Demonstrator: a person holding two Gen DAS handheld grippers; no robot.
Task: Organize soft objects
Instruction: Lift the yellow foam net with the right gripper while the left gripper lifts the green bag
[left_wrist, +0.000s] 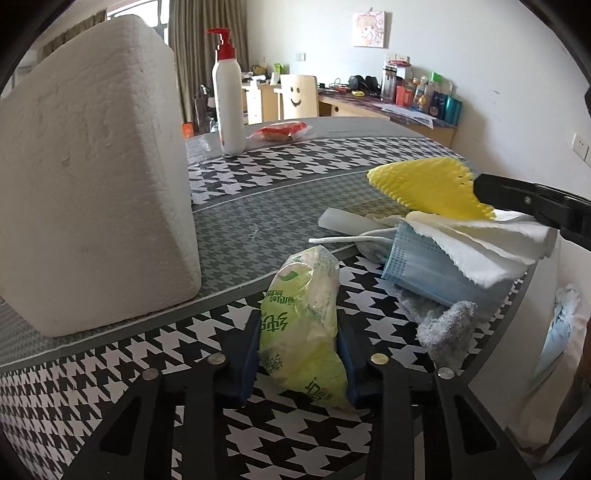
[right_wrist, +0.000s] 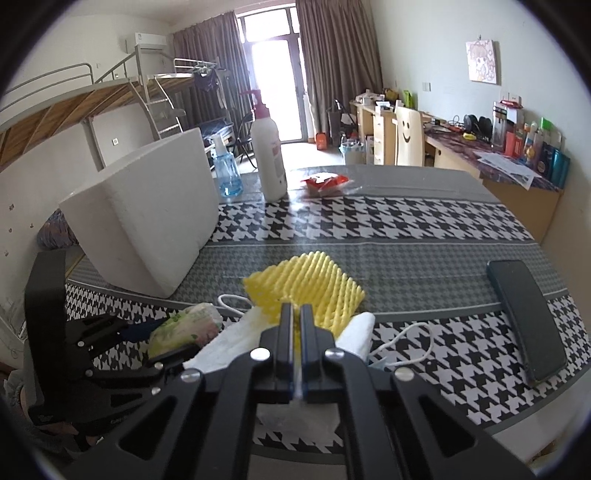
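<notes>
A green plastic tissue pack (left_wrist: 306, 325) lies on the houndstooth tablecloth (left_wrist: 110, 369), and my left gripper (left_wrist: 298, 321) is shut on it, a blue pad pressing on each side. My right gripper (right_wrist: 296, 310) is shut on the edge of a yellow foam net (right_wrist: 306, 280) and holds it up over a pile of soft things. In the left wrist view the same net (left_wrist: 428, 184) hangs from the right gripper (left_wrist: 480, 184) above a white paper towel (left_wrist: 480, 240), a blue face mask (left_wrist: 424, 266) and a grey cloth (left_wrist: 447, 325).
A large white foam box (left_wrist: 92, 166) stands to the left on the table. Behind it are a white pump bottle (left_wrist: 229, 99), a blue spray bottle (right_wrist: 225, 170) and a red snack packet (left_wrist: 282, 131). A dark phone (right_wrist: 524, 317) lies near the right table edge.
</notes>
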